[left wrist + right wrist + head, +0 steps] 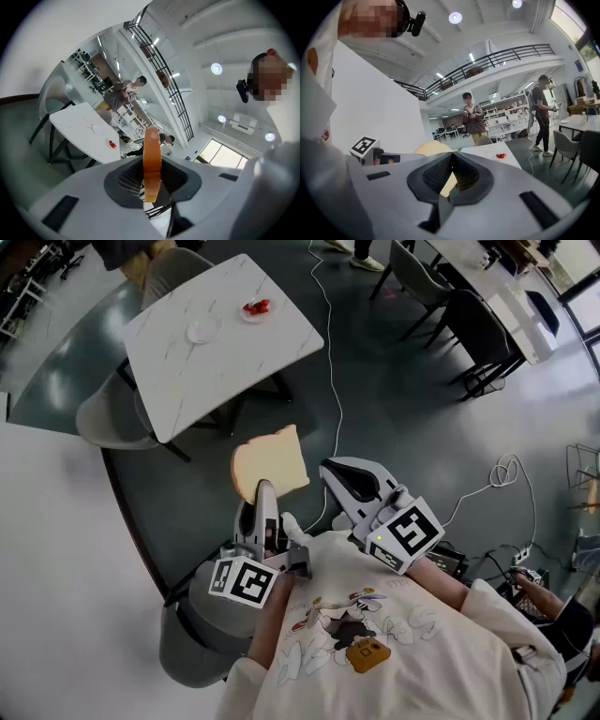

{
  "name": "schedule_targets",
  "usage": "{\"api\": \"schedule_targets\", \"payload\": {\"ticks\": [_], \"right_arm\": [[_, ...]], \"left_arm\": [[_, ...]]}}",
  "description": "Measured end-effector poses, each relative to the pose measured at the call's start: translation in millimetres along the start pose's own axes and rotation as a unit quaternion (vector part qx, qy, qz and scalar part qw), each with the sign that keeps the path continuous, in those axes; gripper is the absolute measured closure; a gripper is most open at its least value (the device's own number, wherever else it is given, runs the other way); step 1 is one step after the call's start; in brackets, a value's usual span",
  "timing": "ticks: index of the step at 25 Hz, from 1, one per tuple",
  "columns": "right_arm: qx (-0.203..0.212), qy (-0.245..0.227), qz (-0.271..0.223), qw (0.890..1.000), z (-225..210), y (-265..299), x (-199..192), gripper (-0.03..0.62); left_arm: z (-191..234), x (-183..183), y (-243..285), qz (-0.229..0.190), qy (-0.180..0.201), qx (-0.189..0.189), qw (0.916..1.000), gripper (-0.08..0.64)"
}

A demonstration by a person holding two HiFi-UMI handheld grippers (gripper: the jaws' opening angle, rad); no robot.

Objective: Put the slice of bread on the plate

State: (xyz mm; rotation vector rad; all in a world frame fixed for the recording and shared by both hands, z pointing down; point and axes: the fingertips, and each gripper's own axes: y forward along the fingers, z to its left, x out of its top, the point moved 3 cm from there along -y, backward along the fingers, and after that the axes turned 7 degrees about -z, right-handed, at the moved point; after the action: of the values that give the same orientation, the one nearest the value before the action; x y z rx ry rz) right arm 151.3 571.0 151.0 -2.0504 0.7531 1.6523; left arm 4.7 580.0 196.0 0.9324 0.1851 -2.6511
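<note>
A slice of bread [272,463], pale with a tan crust, is held up in the air by my left gripper [265,491], whose jaws are shut on its lower edge. In the left gripper view the bread [152,161] stands edge-on between the pads. My right gripper [332,470] hovers just right of the slice with its jaws together and nothing in them; its own view shows the bread [432,148] off to the left. A small white plate [202,331] lies on the white marble table [234,352] farther ahead, also visible as the plate [97,127].
A second dish with red fruit [255,308] sits on the same table. Grey chairs [112,418] surround it. A white cable [330,352] runs across the dark floor. More tables and chairs [469,324] stand at the right. People [475,119] stand in the distance.
</note>
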Motion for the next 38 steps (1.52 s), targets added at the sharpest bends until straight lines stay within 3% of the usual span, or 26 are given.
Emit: {"api": "schedule_targets", "payload": {"ticks": [16, 25, 31, 38], "right_arm": [[-0.024, 0.053, 0.007, 0.998, -66.9, -72.5, 1.5, 0.588], [-0.006, 0.076, 0.01, 0.997, -108.2, -101.3, -5.8, 0.588], [-0.004, 0.081, 0.014, 0.997, -130.1, -91.6, -2.8, 0.588], [0.009, 0.087, 0.032, 0.996, -120.7, -24.5, -15.4, 0.588]], "left_arm": [[-47.2, -77.2, 26.2, 0.033, -0.023, 0.018, 0.999, 0.468], [-67.3, -115.0, 40.5, 0.037, -0.027, 0.045, 0.9979, 0.467], [-63.5, -107.6, 58.5, 0.027, -0.028, 0.051, 0.998, 0.466], [-22.5, -73.1, 76.4, 0.023, -0.036, 0.056, 0.9975, 0.467]]}}
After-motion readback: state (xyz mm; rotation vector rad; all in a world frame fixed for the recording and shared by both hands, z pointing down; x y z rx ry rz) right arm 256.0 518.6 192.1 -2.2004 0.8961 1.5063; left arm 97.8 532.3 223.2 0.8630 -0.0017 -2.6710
